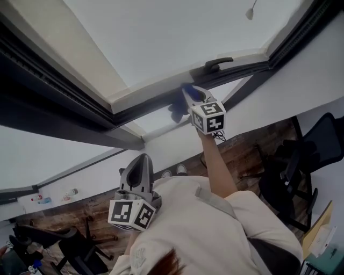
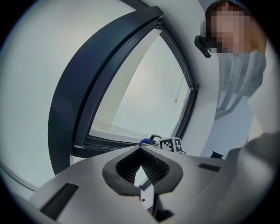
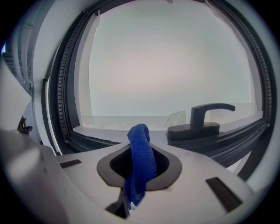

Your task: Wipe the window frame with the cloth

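Note:
The dark window frame [image 1: 156, 105] runs across the head view, with its black handle [image 1: 217, 64] on the lower bar. My right gripper [image 1: 189, 92] is raised against that bar, just left of the handle, shut on a blue cloth [image 1: 177, 110]. In the right gripper view a loop of the cloth [image 3: 140, 151] sticks out of the shut jaws, with the handle [image 3: 202, 120] close on the right and the frame bar [image 3: 236, 142] below it. My left gripper [image 1: 142, 160] hangs lower, away from the frame; its jaws [image 2: 141, 148] are shut and hold nothing.
White wall panels [image 1: 64, 156] lie below the window. Black office chairs [image 1: 293, 177] stand on the wooden floor at the right, and another chair [image 1: 64, 241] stands at the lower left. A blind cord [image 1: 250, 12] hangs in front of the glass.

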Motion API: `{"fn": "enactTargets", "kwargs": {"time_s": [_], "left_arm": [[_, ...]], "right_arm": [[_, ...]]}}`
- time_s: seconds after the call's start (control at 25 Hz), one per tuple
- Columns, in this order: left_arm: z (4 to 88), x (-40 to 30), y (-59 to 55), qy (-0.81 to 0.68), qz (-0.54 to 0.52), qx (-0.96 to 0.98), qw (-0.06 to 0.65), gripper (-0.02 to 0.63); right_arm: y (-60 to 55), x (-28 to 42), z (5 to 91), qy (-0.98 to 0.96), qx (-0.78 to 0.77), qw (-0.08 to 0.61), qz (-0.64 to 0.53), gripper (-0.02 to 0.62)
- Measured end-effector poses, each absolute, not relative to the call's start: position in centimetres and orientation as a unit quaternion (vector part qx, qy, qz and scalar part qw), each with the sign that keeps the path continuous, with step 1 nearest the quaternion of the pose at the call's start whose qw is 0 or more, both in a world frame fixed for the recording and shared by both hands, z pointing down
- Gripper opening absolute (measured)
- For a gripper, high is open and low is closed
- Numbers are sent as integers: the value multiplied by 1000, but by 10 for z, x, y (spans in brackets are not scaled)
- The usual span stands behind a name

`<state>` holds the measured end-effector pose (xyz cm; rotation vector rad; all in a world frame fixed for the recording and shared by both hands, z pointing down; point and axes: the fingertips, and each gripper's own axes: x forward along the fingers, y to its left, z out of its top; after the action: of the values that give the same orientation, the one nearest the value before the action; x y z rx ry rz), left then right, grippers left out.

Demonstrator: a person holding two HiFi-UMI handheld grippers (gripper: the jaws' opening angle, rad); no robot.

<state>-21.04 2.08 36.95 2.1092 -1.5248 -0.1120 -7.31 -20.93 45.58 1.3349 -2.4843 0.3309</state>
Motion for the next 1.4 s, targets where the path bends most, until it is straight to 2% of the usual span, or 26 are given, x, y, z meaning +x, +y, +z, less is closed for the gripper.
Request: {"fn": "enactTargets", "kwargs": {"time_s": [1.4], "left_arm": [[372,-198,3,-574,-29,774,266,5]], "right_arm": [[-227,-29,457,-855,489,137,107,49]]}}
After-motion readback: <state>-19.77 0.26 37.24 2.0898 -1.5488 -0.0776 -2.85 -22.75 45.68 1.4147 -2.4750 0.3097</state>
